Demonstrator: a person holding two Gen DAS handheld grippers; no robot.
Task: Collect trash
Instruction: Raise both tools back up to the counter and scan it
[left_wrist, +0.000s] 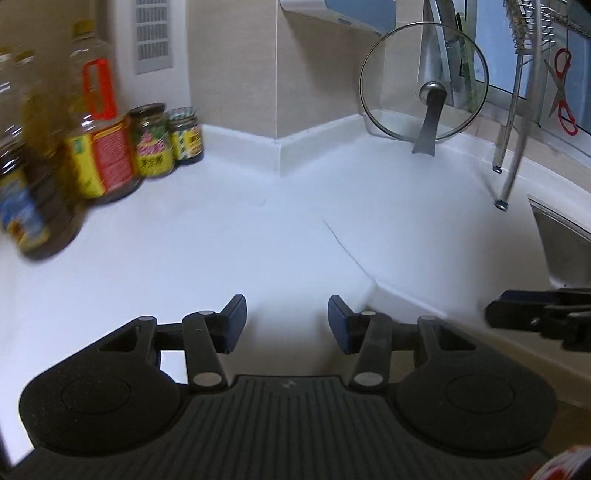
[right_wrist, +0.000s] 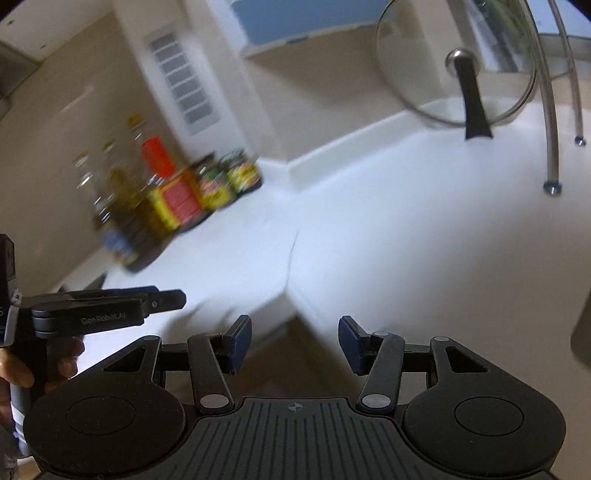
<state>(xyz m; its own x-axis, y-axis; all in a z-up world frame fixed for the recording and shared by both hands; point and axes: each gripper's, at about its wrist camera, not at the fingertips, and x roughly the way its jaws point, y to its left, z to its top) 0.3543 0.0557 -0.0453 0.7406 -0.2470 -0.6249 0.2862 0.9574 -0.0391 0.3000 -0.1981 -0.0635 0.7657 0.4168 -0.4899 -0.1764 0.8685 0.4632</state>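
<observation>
No piece of trash shows on the white countertop (left_wrist: 258, 229) in either view. My left gripper (left_wrist: 287, 321) hovers over the counter's front corner, open with nothing between its blue pads. My right gripper (right_wrist: 295, 339) is open and empty too, above the counter's front edge. Each gripper appears side-on in the other's view: the right gripper (left_wrist: 496, 314) at the right edge, the left gripper (right_wrist: 173, 300) at the left, held by a hand (right_wrist: 22, 369). A red-and-white scrap (left_wrist: 569, 461) peeks in at the bottom right corner; I cannot tell what it is.
Oil bottles (left_wrist: 92, 122) and labelled jars (left_wrist: 153, 142) crowd the counter's left back. A glass pot lid (left_wrist: 424, 81) leans in the back corner. Chrome rack legs (left_wrist: 511, 147), red scissors (left_wrist: 561, 92) and a steel sink (left_wrist: 561, 247) are at the right.
</observation>
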